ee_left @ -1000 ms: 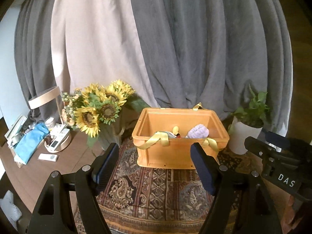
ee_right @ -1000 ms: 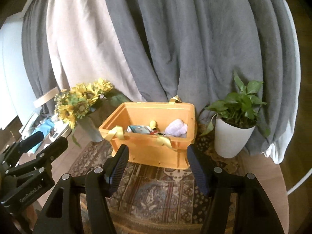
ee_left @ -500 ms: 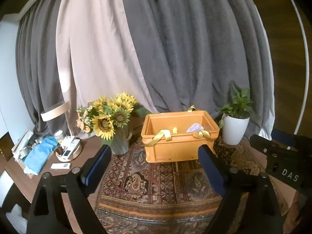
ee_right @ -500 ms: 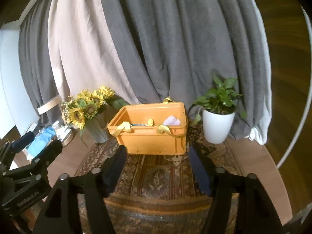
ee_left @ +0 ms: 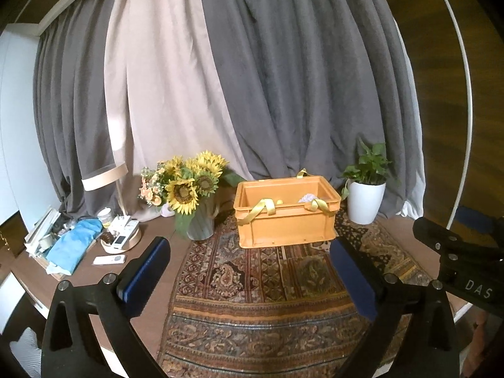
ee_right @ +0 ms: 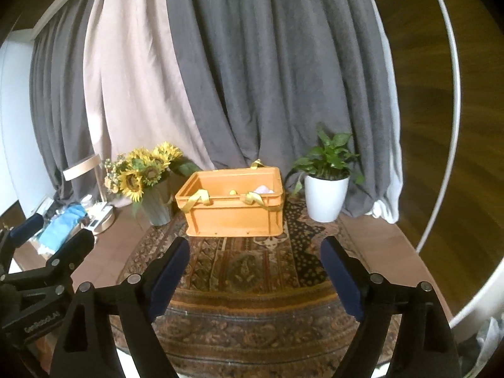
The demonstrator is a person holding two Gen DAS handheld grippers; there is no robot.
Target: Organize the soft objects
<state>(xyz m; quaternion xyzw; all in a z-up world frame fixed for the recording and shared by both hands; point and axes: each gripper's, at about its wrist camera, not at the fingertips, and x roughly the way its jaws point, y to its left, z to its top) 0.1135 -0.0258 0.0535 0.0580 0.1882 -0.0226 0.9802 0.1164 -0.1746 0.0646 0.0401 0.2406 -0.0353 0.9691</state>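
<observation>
Backed off from orange crate (ee_left: 285, 220), now far on rug (ee_left: 252, 299). Left gripper (ee_left: 249, 271) and right gripper (ee_right: 255, 271) fingers opening, nothing between. Soft items inside crate, likely finished; contents barely visible.

Grey and beige curtains (ee_left: 252, 78) hang behind a patterned rug (ee_left: 252, 289) on the brown table (ee_left: 94, 271).

Orange crate (ee_left: 285, 226) – smooth matt plastic, satin yellow ribbon handles (ee_left: 263, 209). Rug (ee_left: 267, 283) – woven, patterned pile. Curtains (ee_left: 283, 78) – heavy matt grey cloth, beige panel smoother. Plant pot (ee_left: 365, 201) glossy white. Worktop (ee_left: 151, 242) brown wood-look, slight sheen.
</observation>
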